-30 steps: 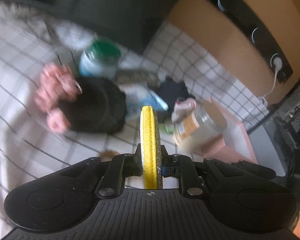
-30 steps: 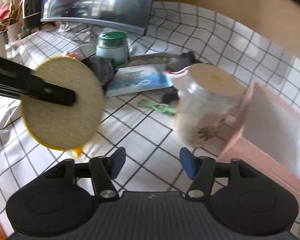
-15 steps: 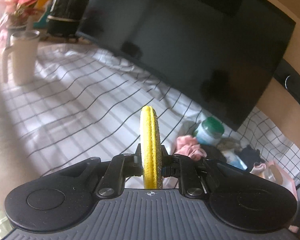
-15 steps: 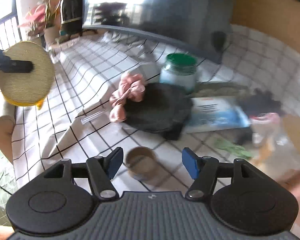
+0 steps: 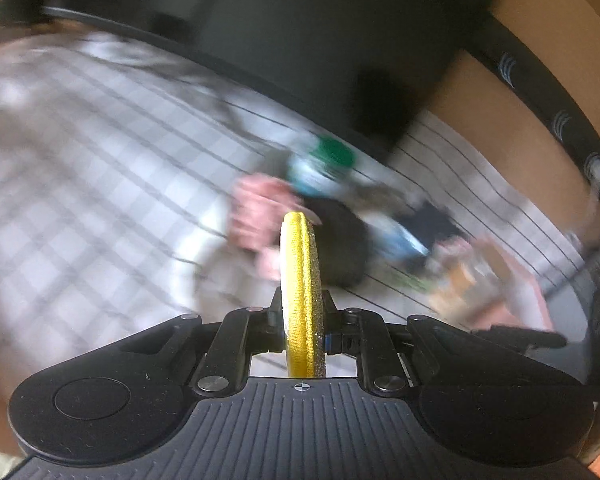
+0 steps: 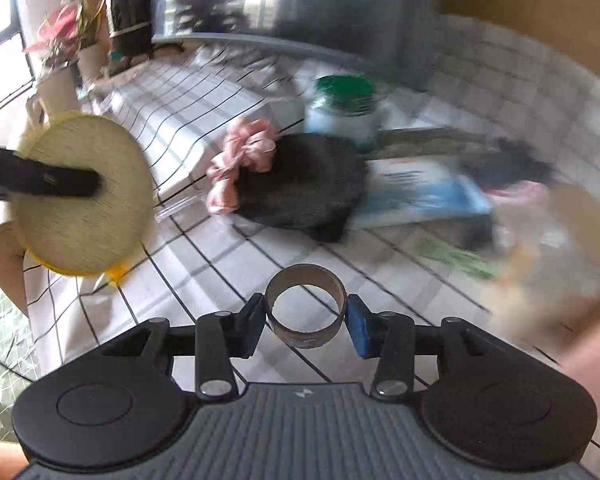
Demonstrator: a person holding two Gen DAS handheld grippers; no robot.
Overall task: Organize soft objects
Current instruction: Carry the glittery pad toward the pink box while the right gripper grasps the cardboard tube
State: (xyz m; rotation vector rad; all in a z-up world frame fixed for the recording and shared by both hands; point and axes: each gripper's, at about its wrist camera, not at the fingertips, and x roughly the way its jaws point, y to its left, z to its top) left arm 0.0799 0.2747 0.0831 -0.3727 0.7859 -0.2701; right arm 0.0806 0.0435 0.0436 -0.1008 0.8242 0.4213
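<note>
I am getting heavy blur in the left view: past the pad (image 5: 300,280) only smears are showing, a pink scrunchie (image 5: 256,216) at about 11 o'clock of its top edge and a green-lidded jar (image 5: 324,168) at 12. The left tool (image 5: 303,320) is clenching the pad on edge, yellow rim towards me, and it is blocking the middle of the worktop (image 5: 100,184). In the right view the right half is smearing too; at 3 o'clock I cannot make out what the pale shapes are. The right tool (image 6: 306,318) has just been closing, and its blue pads (image 6: 358,330) are sitting against a cardboard ring (image 6: 305,308) on both sides, so I am reading that as a grip. The scrunchie (image 6: 240,160) is lying at 11 o'clock of the ring, touching a dark round cloth (image 6: 304,184). The jar (image 6: 342,112) is standing just behind it, and a blue packet (image 6: 424,192) is partly tucked under the cloth's right edge. At 9 o'clock the pad (image 6: 80,196) is hanging flat-on, cut across by the left tool's finger (image 6: 40,178).
</note>
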